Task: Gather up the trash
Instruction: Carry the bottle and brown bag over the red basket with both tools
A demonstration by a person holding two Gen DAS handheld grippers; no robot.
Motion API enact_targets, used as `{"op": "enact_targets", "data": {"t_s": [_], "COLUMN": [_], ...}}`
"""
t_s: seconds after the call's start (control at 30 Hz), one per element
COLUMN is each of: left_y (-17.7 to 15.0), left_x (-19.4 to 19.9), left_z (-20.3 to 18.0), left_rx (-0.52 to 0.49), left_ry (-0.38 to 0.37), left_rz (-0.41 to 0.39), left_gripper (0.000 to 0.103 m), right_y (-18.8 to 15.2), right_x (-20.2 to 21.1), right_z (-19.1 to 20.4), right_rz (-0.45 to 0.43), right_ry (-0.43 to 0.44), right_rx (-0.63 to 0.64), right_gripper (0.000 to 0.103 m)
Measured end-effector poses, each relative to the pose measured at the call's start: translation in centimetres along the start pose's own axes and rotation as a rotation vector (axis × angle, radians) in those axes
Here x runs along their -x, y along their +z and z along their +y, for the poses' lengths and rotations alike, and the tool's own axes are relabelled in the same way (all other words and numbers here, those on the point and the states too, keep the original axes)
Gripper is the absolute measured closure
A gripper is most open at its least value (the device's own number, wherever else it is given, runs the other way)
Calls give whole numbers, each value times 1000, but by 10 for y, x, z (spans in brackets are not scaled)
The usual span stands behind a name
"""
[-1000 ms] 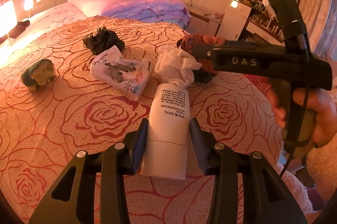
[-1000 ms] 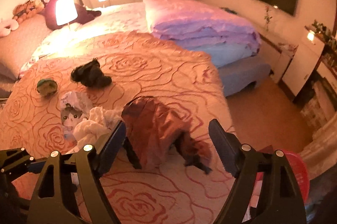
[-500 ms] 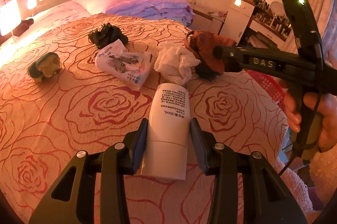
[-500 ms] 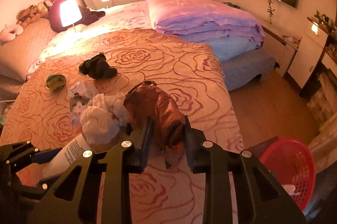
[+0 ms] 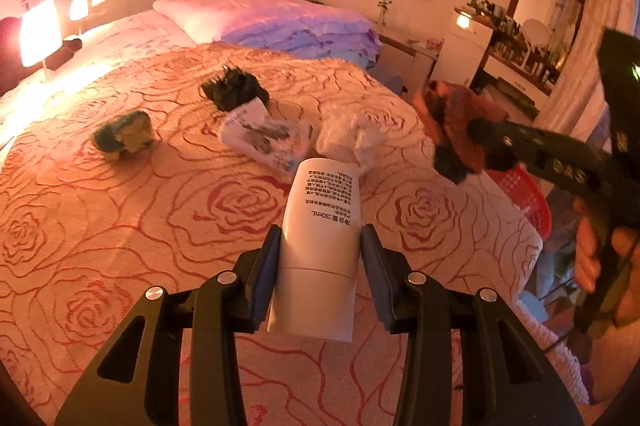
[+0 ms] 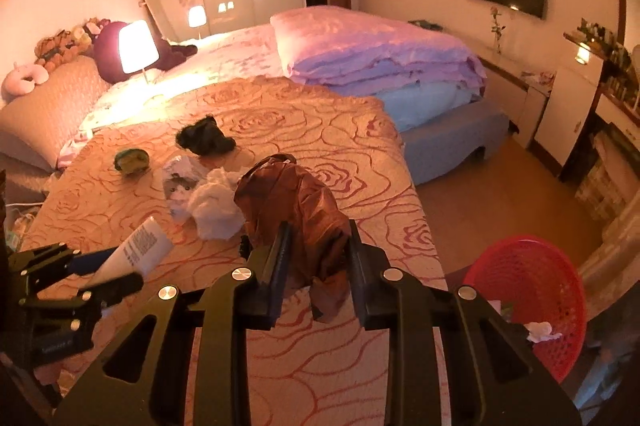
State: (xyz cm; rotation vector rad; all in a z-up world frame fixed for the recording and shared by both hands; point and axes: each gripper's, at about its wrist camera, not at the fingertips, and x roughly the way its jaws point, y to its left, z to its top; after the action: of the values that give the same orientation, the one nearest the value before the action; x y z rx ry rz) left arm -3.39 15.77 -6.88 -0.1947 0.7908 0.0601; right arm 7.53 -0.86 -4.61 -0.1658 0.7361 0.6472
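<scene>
My left gripper is shut on a white tube and holds it above the rose-patterned bedspread. My right gripper is shut on a crumpled brown bag, lifted off the bed; it also shows in the left wrist view. On the bed lie a white tissue wad, a cat-print packet, a black crumpled piece and a green lump. A red basket stands on the floor right of the bed, with white scraps inside.
A folded purple duvet lies at the bed's far side. A lit lamp and plush toys stand at the left. A white cabinet and dresser line the right wall. Bare floor lies between bed and cabinet.
My right gripper closed on the brown bag and lifted it up and to the right, off the bed. My left gripper kept its hold on the tube and rose slightly.
</scene>
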Motion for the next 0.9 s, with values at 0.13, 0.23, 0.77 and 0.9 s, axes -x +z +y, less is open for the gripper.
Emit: {"op": "enact_targets", "data": {"t_s": [0.13, 0.23, 0.77, 0.9], "left_y": [8, 13, 42, 46], "left_x": [11, 17, 29, 28], "left_z": [-2, -5, -31, -39], "left_rx": [9, 9, -26, -39], "left_ry": [19, 24, 18, 11], "left_rz": [-36, -58, -116, -120], "left_gripper": [64, 64, 64, 64], "right_y": [-1, -1, -2, -1], "right_x": [14, 20, 48, 54], "right_z": [1, -2, -18, -24], "right_rz": [-24, -30, -92, -106], "right_ry": [-8, -7, -19, -27], "right_rx": [-12, -28, -87, -98], "right_gripper": [77, 77, 77, 77]}}
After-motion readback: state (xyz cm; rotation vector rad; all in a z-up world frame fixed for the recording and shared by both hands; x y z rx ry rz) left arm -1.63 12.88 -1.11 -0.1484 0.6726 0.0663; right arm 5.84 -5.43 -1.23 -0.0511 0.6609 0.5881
